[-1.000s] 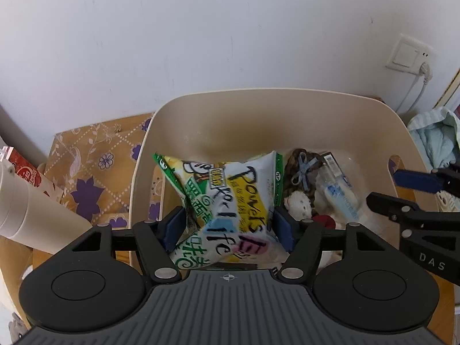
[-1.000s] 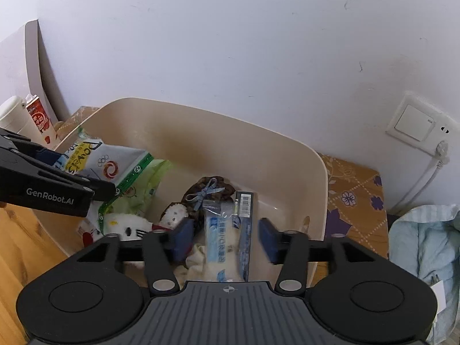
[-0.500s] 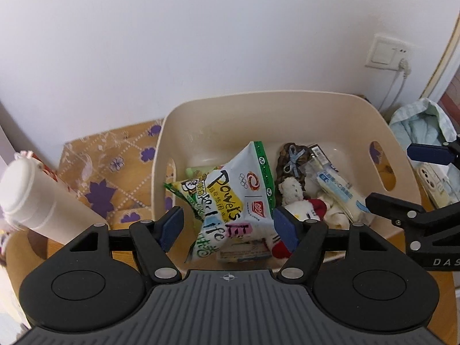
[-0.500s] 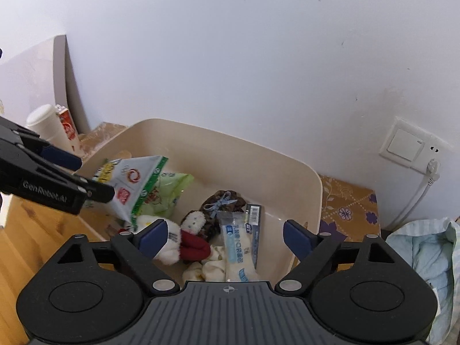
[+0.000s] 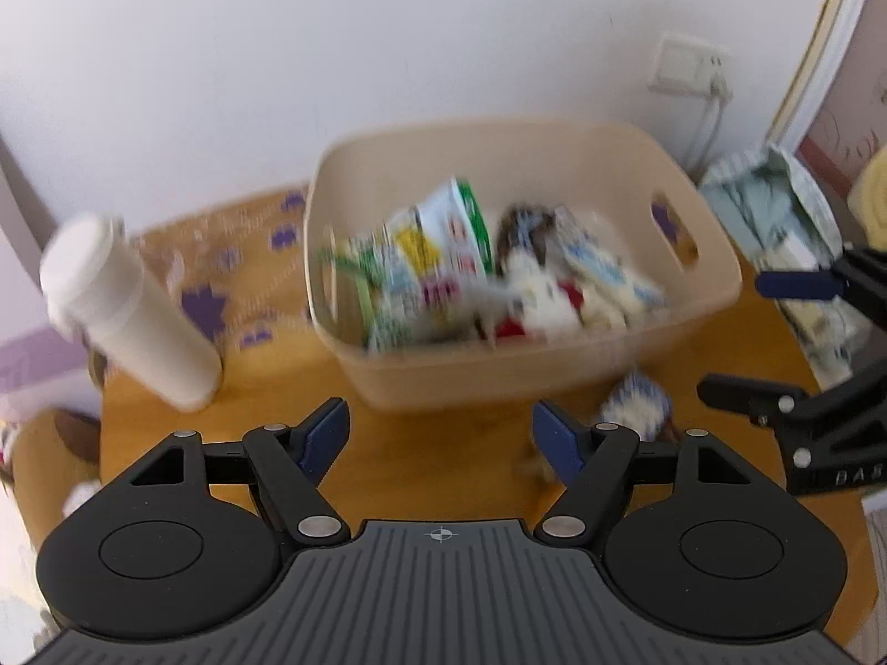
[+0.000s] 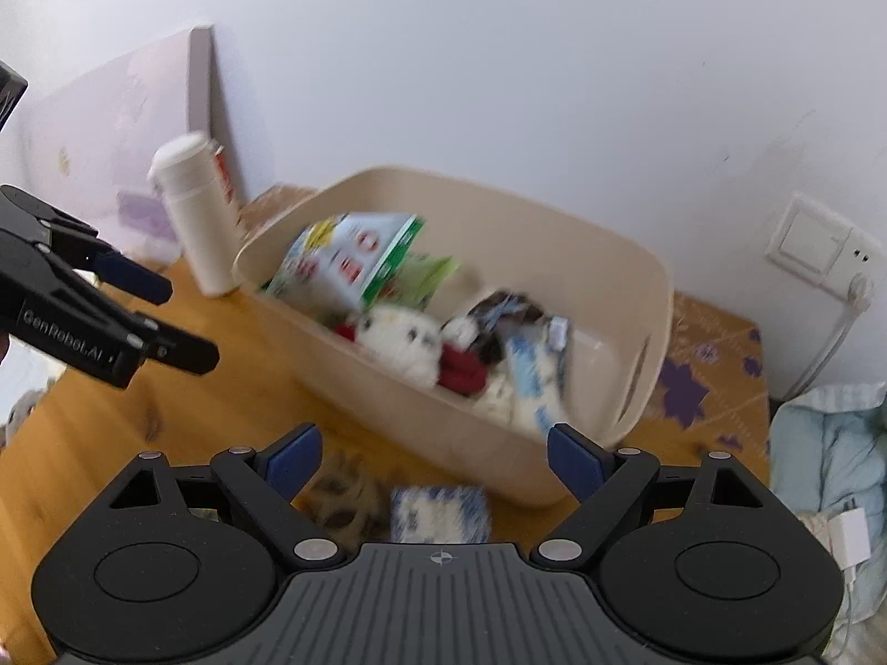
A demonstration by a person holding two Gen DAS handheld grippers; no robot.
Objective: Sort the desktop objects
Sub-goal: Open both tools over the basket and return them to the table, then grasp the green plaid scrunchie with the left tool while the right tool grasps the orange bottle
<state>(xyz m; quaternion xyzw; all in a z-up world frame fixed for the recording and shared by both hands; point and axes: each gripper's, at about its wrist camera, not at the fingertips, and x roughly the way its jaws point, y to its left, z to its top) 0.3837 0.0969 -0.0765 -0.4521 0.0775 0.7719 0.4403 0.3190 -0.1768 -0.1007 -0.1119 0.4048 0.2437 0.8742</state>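
A beige plastic bin (image 5: 715, 255) (image 6: 659, 288) stands on the wooden table and holds a snack bag (image 5: 438, 255) (image 6: 355, 260), a white plush toy (image 6: 399, 338), a small packet (image 6: 532, 366) and other bits. My left gripper (image 5: 441, 435) is open and empty, in front of the bin above the table. My right gripper (image 6: 429, 460) is open and empty, also in front of the bin. A blue-and-white item (image 6: 441, 512) (image 5: 637, 407) and a brown patterned item (image 6: 338, 496) lie on the table before the bin. Both views are blurred.
A white cylindrical bottle (image 5: 127, 310) (image 6: 191, 221) stands left of the bin, on a floral cloth (image 5: 238, 271). A light blue cloth heap (image 6: 826, 454) lies at the right. A wall socket (image 6: 820, 244) is behind. A pale board (image 6: 111, 155) leans at the left.
Both grippers have let go of their items into the bin, opened wide and drawn back and up from it. The snack bag now lies in the bin.
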